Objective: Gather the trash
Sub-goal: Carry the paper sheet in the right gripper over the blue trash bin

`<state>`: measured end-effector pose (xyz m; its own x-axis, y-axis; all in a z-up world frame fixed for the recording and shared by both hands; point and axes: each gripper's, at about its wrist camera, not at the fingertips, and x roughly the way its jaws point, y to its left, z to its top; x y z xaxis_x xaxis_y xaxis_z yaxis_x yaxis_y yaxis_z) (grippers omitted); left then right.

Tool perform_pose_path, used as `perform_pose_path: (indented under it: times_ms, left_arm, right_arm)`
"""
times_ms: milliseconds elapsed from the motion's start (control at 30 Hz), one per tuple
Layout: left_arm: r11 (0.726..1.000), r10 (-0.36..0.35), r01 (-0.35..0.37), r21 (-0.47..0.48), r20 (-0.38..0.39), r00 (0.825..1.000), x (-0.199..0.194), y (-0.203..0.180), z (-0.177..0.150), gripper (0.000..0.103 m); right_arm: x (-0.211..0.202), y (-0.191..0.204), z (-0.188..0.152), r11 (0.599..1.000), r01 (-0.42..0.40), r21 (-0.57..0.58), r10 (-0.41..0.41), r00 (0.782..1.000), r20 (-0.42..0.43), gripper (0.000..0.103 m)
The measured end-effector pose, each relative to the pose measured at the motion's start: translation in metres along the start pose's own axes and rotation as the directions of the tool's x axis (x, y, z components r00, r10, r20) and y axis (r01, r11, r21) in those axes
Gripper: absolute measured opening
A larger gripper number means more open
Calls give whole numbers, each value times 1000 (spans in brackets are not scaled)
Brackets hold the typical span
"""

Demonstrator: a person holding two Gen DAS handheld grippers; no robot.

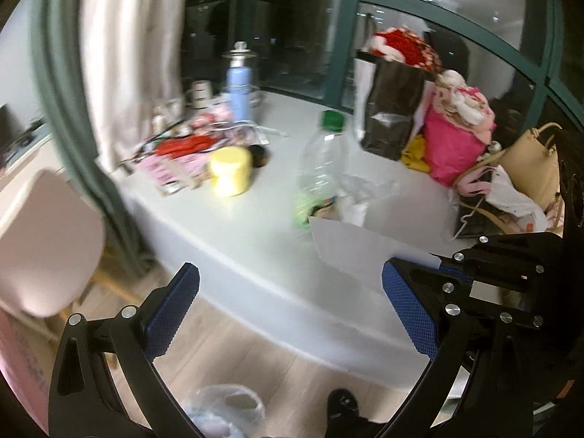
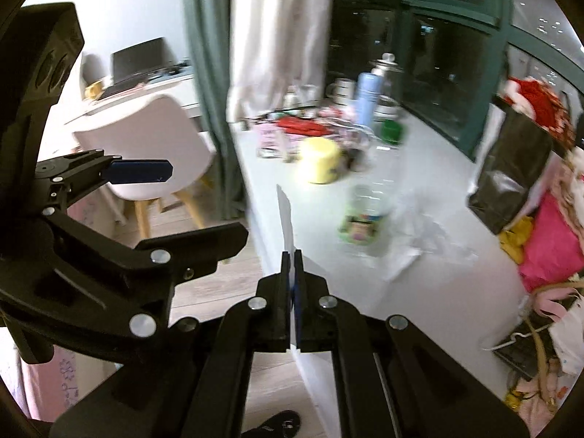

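My right gripper [image 2: 292,255] is shut on a sheet of white paper [image 2: 285,215], seen edge-on; in the left wrist view the sheet [image 1: 365,248] hangs over the white ledge's front edge. My left gripper [image 1: 292,306] is open and empty, below the ledge edge, left of the sheet. An empty clear plastic bottle [image 1: 321,168] with a green cap stands on the ledge [image 1: 233,230], also in the right wrist view [image 2: 372,200]. Crumpled clear plastic wrap [image 1: 361,193] lies beside it.
A yellow jar [image 1: 231,171], a blue flask [image 1: 239,95], papers and clutter [image 1: 182,153] sit at the ledge's left. A dark paper bag [image 1: 394,109], pink bag [image 1: 456,138] and beige handbag [image 1: 533,160] crowd the right. A pink chair [image 1: 47,248] stands left. A plastic bag [image 1: 226,408] lies on the floor.
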<state>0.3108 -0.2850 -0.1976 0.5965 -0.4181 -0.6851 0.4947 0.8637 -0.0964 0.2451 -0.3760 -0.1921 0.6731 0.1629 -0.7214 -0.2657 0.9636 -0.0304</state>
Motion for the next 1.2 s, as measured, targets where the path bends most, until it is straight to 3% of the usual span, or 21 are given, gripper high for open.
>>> perform_pose_path:
  times_ms: [200, 400, 633, 867, 1033, 1200]
  left_arm:
    - [991, 102, -103, -91, -12, 995, -45, 57, -44, 97]
    - [960, 199, -204, -190, -42, 979, -85, 110, -91, 97]
    - [899, 297, -318, -299, -115, 948, -122, 164, -159, 97]
    - [831, 359, -411, -376, -201, 911, -140, 193, -223, 97]
    - [787, 380, -452, -420, -247, 891, -137, 203, -258, 97]
    - [756, 386, -477, -448, -283, 878, -121, 213, -293, 97]
  right_arm:
    - [10, 75, 2, 990, -111, -84, 109, 994, -19, 3]
    - [24, 137, -7, 965, -210, -158, 201, 977, -69, 3]
    - [50, 198, -25, 916, -335, -223, 304, 939, -162, 3]
    - [77, 251, -56, 857, -447, -258, 382, 885, -266, 3]
    - [100, 277, -80, 814, -502, -291, 410, 853, -323, 3]
    - [138, 294, -100, 785, -528, -324, 412, 835, -363, 3]
